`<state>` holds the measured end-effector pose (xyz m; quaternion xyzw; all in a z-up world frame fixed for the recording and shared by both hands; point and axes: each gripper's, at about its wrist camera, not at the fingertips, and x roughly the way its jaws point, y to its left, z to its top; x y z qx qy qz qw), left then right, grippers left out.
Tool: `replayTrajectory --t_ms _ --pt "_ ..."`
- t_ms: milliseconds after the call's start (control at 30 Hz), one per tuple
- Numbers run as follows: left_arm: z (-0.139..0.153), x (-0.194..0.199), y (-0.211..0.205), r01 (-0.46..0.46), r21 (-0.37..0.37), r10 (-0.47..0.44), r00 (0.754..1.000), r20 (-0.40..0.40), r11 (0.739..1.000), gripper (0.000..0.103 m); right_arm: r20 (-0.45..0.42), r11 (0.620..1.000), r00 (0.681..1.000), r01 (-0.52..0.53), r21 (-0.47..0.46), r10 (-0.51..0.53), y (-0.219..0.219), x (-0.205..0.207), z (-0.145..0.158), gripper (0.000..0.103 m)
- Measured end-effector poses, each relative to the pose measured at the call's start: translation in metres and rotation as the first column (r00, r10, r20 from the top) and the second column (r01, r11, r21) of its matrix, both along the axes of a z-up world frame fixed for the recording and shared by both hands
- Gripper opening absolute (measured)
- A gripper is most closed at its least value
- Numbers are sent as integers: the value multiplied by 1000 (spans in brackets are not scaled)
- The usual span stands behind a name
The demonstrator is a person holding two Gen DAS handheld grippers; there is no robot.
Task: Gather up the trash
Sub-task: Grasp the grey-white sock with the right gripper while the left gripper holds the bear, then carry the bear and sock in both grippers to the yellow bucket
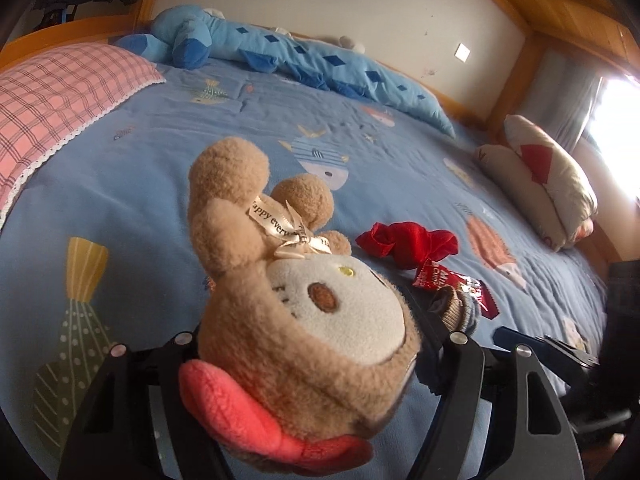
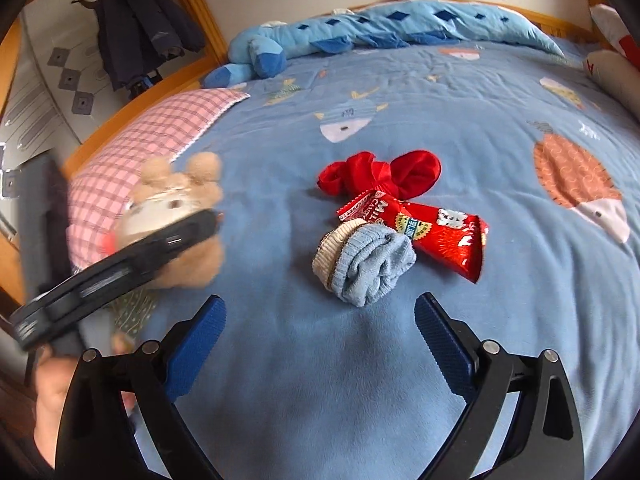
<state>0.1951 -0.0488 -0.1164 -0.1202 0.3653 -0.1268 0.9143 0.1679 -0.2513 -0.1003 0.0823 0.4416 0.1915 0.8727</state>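
Observation:
My left gripper [image 1: 308, 364] is shut on a brown plush bear [image 1: 304, 312] with a white face and a red bow, held above the blue bedspread; it also shows in the right wrist view [image 2: 176, 216] at the left. A red candy wrapper [image 2: 440, 228] lies mid-bed, partly under a rolled grey-blue sock [image 2: 364, 264], with a crumpled red cloth [image 2: 384, 174] just behind. The wrapper [image 1: 452, 280] also shows in the left wrist view. My right gripper [image 2: 320, 336] is open and empty, just short of the sock.
A pink checked pillow [image 2: 160, 136] lies at the left. A long blue plush toy [image 2: 360, 32] lies along the far wall. White and red cushions [image 1: 540, 176] sit at the right edge. The bedspread [image 2: 460, 120] covers the whole bed.

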Motion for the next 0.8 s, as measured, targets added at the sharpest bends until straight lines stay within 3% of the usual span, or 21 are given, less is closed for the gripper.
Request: replayTrajectory --t_ms 167,233,367,500,600,800 --pt "13 -12 5 41 -7 -40 998 42 999 72 -30 998 997 70 5 -70 1 22 -10 91" --pt "17 -15 6 53 -19 -52 997 51 998 72 -57 996 995 85 17 -84 1 30 -16 82" --pt "18 -16 5 65 -20 -64 997 47 998 72 -90 995 991 100 11 -98 1 42 -25 74" --pt "18 -18 2 88 -18 -87 995 45 996 72 -70 992 990 122 5 -122 -4 42 -27 47" --pt "18 -20 0 105 -16 -104 993 46 994 72 -69 992 992 110 60 -106 -11 39 -26 38" --pt "29 -38 -7 146 -14 -145 988 58 989 72 -13 990 999 35 133 -34 -16 2 1 38"
